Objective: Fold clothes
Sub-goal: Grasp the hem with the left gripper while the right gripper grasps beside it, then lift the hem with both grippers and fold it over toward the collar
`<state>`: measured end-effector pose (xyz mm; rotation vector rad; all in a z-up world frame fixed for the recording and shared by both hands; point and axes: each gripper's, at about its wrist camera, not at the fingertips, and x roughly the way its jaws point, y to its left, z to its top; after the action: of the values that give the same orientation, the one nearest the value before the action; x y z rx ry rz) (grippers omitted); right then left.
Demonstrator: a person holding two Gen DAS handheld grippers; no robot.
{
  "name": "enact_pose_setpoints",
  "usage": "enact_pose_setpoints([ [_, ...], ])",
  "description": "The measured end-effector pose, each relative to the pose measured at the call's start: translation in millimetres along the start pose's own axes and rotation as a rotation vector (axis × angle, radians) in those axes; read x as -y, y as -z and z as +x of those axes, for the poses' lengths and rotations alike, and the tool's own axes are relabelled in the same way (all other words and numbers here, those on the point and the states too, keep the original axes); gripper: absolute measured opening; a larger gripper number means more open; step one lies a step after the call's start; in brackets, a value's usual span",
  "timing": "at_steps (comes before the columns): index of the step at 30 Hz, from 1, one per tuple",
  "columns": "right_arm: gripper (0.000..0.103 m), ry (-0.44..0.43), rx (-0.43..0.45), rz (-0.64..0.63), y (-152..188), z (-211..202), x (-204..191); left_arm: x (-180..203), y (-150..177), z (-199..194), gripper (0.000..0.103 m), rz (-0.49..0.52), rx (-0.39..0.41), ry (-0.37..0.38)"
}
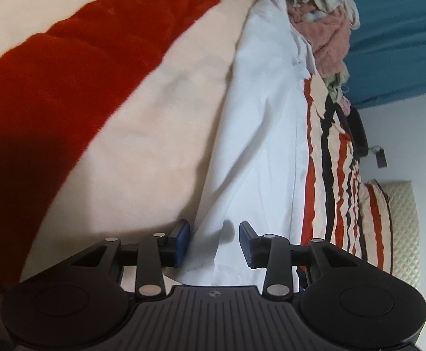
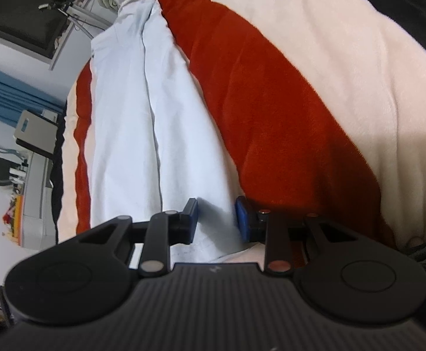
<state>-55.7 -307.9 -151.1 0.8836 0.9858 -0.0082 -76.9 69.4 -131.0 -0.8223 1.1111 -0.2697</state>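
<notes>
Underneath everything, a broad cream blanket (image 1: 142, 134) with a wide red stripe (image 1: 75, 87), spread over a bed and filling most of both views. Along it, stretched lengthwise away from both cameras, a long white garment (image 1: 259, 146), lying flat with soft creases (what kind of garment cannot be told). In the right wrist view, the same white garment (image 2: 131, 122) running up between red bands of the blanket. At its far end, a heap of unfolded clothes (image 1: 327, 29), pink and pale green among them. Beside the garment in the left view, a striped cover (image 1: 338, 169) in red, black and cream, and past it a quilted beige pillow (image 1: 403, 222). Behind, a blue curtain (image 1: 397, 35).

Nearest, the left gripper (image 1: 214, 241), jaws parted wide, straddling the garment's near edge, cloth between the blue pads but not pinched. Likewise the right gripper (image 2: 217, 219), spread open over the near corner of the white cloth, pads apart from it on either side.
</notes>
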Motion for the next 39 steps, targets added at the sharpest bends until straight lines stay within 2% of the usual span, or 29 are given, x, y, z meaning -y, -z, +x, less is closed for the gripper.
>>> enact_pose_setpoints([
  [2, 0.033, -0.005, -0.015, -0.006, 1, 2, -2, 2, 1, 2, 0.033, 0.016, -0.009, -0.001],
  [4, 0.033, -0.030, -0.041, -0.009, 2, 4, -3, 3, 1, 5, 0.014, 0.018, -0.021, 0.001],
  [6, 0.031, -0.038, -0.043, -0.015, 4, 2, -5, 2, 1, 5, 0.009, 0.009, -0.019, 0.003],
  [7, 0.019, -0.043, -0.042, -0.020, 5, 1, -5, 2, 0, 5, 0.005, 0.002, -0.015, 0.009],
  [8, 0.012, -0.054, -0.038, -0.009, 6, -1, -5, 1, 0, 2, 0.004, -0.007, -0.005, 0.031],
  [10, 0.010, -0.095, -0.017, 0.021, 6, -8, -2, 3, -3, -8, 0.004, -0.027, 0.027, 0.075],
  [14, 0.009, -0.266, 0.106, 0.075, 5, -41, -2, 14, -8, -40, 0.003, -0.062, 0.128, 0.167],
  [17, 0.008, -0.330, 0.151, 0.057, 2, -68, -16, 28, -13, -64, 0.003, -0.093, 0.165, 0.257],
  [22, 0.008, -0.401, 0.235, -0.010, -8, -123, -46, 63, -14, -105, 0.003, -0.067, 0.209, 0.344],
  [24, 0.008, -0.409, 0.260, -0.050, -8, -147, -54, 71, -5, -123, 0.003, -0.063, 0.212, 0.338],
  [27, 0.008, -0.335, 0.279, -0.143, 9, -173, -62, 76, 19, -147, 0.003, -0.063, 0.231, 0.326],
  [30, 0.008, -0.305, 0.277, -0.157, 31, -184, -55, 65, 47, -164, 0.003, -0.059, 0.245, 0.307],
  [32, 0.008, -0.287, 0.277, -0.141, 40, -180, -46, 61, 53, -159, 0.003, -0.060, 0.237, 0.278],
  [35, 0.008, -0.308, 0.272, -0.058, 33, -159, -36, 62, 42, -140, 0.003, -0.039, 0.216, 0.231],
  [39, 0.008, -0.311, 0.288, 0.014, 4, -126, -36, 76, 2, -108, 0.003, -0.044, 0.210, 0.179],
])
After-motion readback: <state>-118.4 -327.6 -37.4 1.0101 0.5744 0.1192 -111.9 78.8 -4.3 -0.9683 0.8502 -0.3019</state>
